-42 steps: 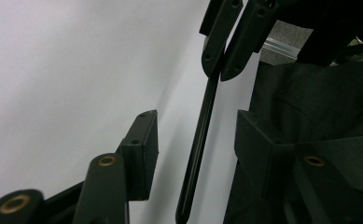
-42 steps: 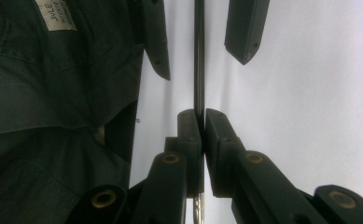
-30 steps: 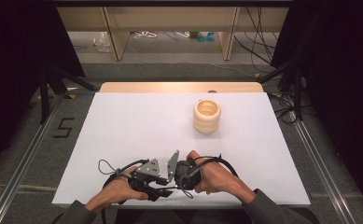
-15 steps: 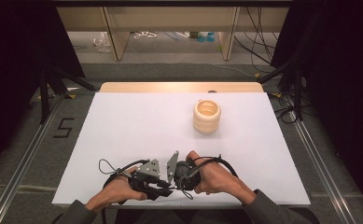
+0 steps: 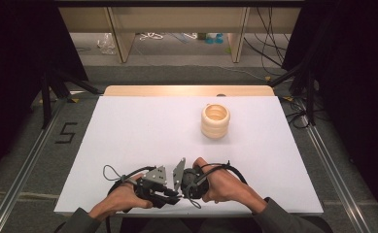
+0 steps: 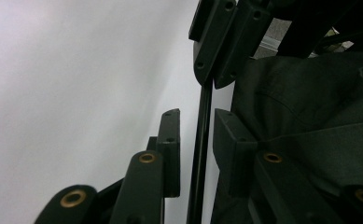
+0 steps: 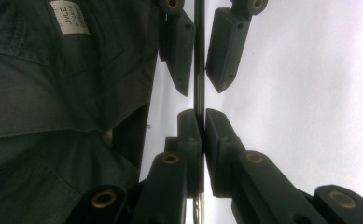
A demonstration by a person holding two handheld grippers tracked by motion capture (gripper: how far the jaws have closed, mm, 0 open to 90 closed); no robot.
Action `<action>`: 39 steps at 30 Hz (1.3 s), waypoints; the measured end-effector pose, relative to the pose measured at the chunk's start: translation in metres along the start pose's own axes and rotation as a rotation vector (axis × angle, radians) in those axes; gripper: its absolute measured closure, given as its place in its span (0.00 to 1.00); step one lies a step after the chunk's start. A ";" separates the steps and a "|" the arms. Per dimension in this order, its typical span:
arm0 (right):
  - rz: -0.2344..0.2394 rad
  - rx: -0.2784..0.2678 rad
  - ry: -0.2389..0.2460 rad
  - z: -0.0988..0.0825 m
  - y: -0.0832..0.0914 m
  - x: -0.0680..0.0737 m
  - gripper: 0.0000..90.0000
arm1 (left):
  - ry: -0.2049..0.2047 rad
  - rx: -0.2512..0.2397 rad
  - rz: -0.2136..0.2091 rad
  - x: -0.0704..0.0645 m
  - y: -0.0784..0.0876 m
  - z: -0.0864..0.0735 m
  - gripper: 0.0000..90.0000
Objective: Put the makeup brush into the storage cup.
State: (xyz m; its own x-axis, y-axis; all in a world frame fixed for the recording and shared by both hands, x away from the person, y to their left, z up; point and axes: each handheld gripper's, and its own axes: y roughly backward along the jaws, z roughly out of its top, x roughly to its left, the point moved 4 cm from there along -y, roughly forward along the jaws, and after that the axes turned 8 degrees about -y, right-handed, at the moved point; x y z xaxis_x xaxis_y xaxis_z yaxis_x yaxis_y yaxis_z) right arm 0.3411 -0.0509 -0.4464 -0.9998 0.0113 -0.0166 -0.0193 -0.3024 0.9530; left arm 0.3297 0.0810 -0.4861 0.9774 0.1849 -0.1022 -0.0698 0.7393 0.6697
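At the table's front edge my two grippers meet tip to tip, each in one hand. The right gripper is shut on a thin dark strip that runs straight on between the left gripper's jaws. In the left gripper view, the left gripper has the strip between its pads with a gap still showing on one side. Its jaws have just been closing around it. In the high view the left gripper and the right gripper lie almost touching.
A cream ribbed pot stands upright on the white table cover, right of centre and well beyond the hands. A dark green garment hangs close behind the grippers. Cables trail from both grippers.
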 end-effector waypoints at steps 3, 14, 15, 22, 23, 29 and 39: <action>-0.005 -0.012 0.034 0.000 -0.001 -0.002 0.95 | 0.001 -0.001 -0.011 -0.001 0.000 0.000 0.81; 0.000 -0.012 0.036 0.001 -0.001 -0.001 0.95 | -0.011 0.003 -0.023 -0.002 -0.001 0.000 0.87; 0.000 -0.013 0.037 0.001 -0.001 -0.001 0.95 | -0.011 0.003 -0.025 -0.002 -0.001 0.000 0.88; 0.004 -0.012 0.048 0.001 -0.001 0.000 0.95 | -0.015 0.001 -0.040 -0.004 0.000 -0.001 0.92; 0.006 -0.011 0.050 0.001 -0.001 0.000 0.95 | -0.030 0.008 -0.043 -0.004 0.000 -0.001 0.92; 0.010 -0.011 0.060 0.001 -0.001 0.000 0.95 | -0.034 0.004 -0.050 -0.004 0.000 -0.001 0.94; -0.026 -0.031 -0.024 0.000 0.018 0.002 0.77 | 0.003 -0.009 -0.025 0.002 0.004 -0.002 0.94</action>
State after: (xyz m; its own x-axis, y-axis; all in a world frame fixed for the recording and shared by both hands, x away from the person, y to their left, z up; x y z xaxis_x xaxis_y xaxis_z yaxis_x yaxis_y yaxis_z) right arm 0.3389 -0.0561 -0.4291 -0.9986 0.0417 -0.0334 -0.0454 -0.3311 0.9425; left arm 0.3306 0.0861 -0.4851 0.9784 0.1678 -0.1208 -0.0469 0.7492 0.6606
